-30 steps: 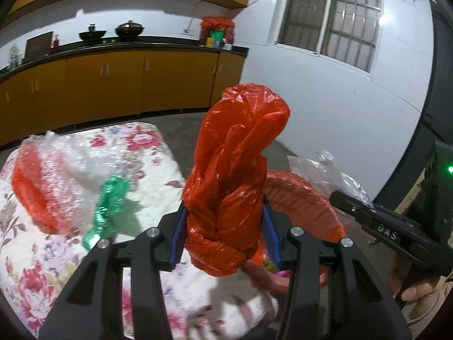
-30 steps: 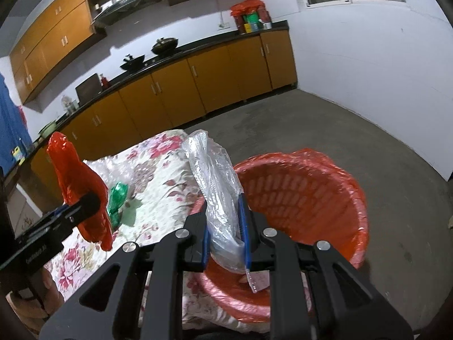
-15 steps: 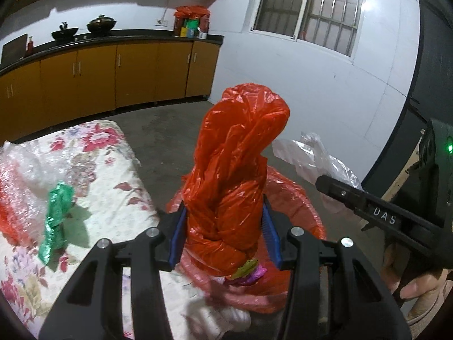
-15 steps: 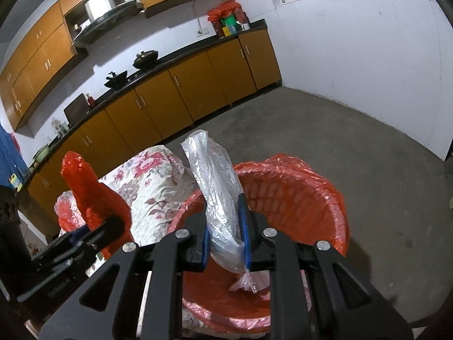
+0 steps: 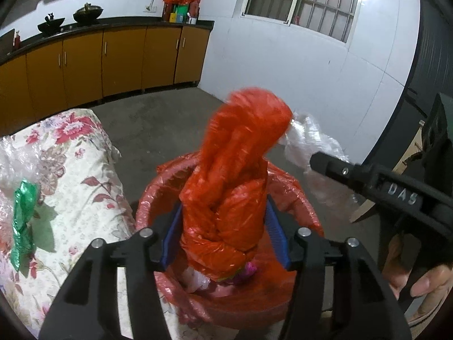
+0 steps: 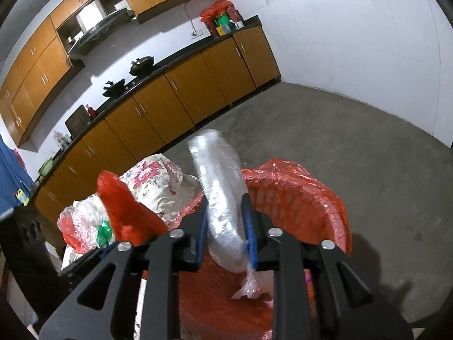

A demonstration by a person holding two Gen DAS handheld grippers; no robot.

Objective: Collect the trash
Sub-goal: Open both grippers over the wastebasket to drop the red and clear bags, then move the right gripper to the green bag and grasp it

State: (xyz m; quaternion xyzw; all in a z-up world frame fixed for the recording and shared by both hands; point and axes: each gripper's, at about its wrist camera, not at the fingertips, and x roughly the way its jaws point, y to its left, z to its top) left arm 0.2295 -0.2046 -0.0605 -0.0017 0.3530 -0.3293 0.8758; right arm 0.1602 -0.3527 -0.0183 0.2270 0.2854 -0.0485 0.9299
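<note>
My left gripper (image 5: pixel 225 235) hangs over the red-lined trash basket (image 5: pixel 147 206) with a crumpled red plastic bag (image 5: pixel 235 170) standing between its blue pads. Its jaws are opening, the pads stand slightly off the bag, and the bag's top is blurred. My right gripper (image 6: pixel 226 235) is over the same basket (image 6: pixel 334 212) with a clear plastic bag (image 6: pixel 220 192) between its pads. Those jaws are opening too, and a narrow gap shows beside the bag. In the left wrist view the right gripper (image 5: pixel 314 160) and clear bag (image 5: pixel 308 138) appear at the right.
A table with a floral cloth (image 5: pixel 85 170) stands left of the basket, carrying a green wrapper (image 5: pixel 24 221) and bubble wrap with red inside (image 6: pixel 76 223). Brown cabinets (image 6: pixel 175 104) line the far wall beyond bare concrete floor (image 6: pixel 339 130). A person's hand (image 5: pixel 424 283) holds the right gripper.
Both grippers have moved from beside the table to over the basket. Both pairs of jaws have widened, and the red and clear bags now look blurred and looser between the pads.
</note>
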